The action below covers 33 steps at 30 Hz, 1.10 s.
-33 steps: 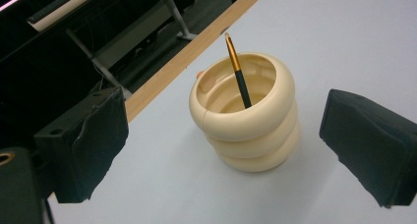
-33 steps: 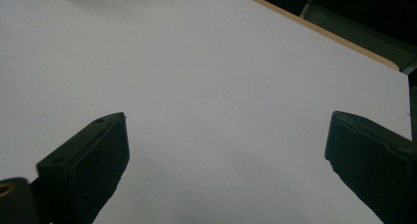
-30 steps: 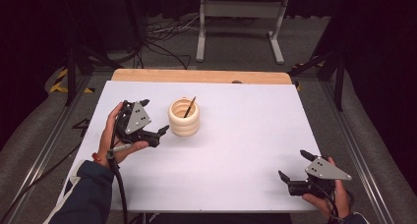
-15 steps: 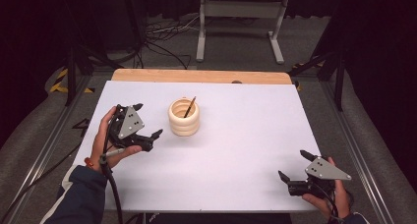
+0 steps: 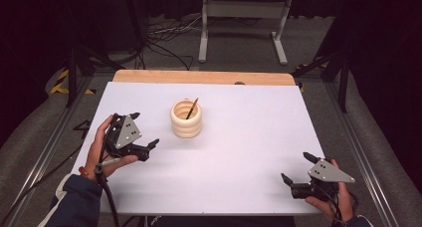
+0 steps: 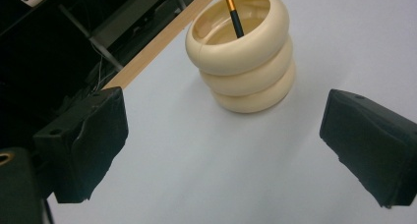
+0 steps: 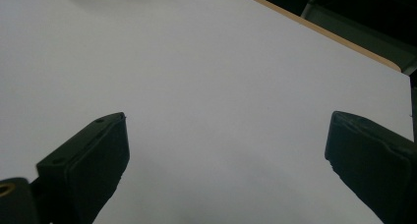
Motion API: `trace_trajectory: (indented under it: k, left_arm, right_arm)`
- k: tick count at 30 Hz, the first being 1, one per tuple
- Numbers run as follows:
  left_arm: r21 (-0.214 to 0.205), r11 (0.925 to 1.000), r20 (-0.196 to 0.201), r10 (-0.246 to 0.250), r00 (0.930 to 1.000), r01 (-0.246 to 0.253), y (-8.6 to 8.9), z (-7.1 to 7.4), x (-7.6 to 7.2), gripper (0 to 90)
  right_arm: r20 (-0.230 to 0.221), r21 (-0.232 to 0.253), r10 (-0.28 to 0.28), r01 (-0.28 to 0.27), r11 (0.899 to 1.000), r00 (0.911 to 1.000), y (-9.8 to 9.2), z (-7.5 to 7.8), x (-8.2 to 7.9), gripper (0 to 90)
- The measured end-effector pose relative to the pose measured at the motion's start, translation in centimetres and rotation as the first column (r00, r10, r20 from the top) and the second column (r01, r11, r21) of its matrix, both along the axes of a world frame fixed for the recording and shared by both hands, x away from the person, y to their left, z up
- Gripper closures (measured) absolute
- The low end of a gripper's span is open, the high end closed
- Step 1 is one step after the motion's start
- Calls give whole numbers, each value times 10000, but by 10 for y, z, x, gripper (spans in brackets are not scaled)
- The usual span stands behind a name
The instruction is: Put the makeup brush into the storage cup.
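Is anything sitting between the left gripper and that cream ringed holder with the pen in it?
Nothing visible: bare white table lies between the open left gripper and the holder.

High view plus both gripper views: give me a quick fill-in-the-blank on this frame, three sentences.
1. The cream holder is stacked from ___ rings.
2. The pen stands ___ the holder.
3. The left gripper and the right gripper both have their jaws ___.

Missing words: three; inside; open
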<state>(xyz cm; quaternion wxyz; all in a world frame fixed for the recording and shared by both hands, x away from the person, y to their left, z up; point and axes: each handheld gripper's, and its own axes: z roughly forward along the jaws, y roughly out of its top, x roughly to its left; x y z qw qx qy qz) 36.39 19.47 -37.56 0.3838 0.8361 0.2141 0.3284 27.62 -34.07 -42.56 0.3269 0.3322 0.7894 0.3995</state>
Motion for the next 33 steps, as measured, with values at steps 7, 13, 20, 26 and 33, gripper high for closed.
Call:
trace_trajectory:
  k: [7,13,20,26,33]
  left_arm:
    - [198,9998,-69,-4,10000,5,5,-5,-6,52]
    - [301,9995,-186,28,9998,-23,11,-11,-11,52]
    - [582,9983,-296,46,9996,-29,16,-18,-16,53]
    - [614,9981,-475,71,9988,-41,20,-25,-21,52]
    - [760,9971,-698,50,9975,4,23,-33,-26,53]
  right_arm:
    - [-9,-7,14,-14,10000,10000,1,0,0,34]
    - [-25,-20,29,-29,10000,10000,1,0,0,34]
    - [-19,-47,39,-39,10000,10000,1,0,0,35]
    - [-7,-42,23,-23,10000,10000,1,0,0,34]
    - [-4,-37,10,-10,10000,10000,0,0,0,34]
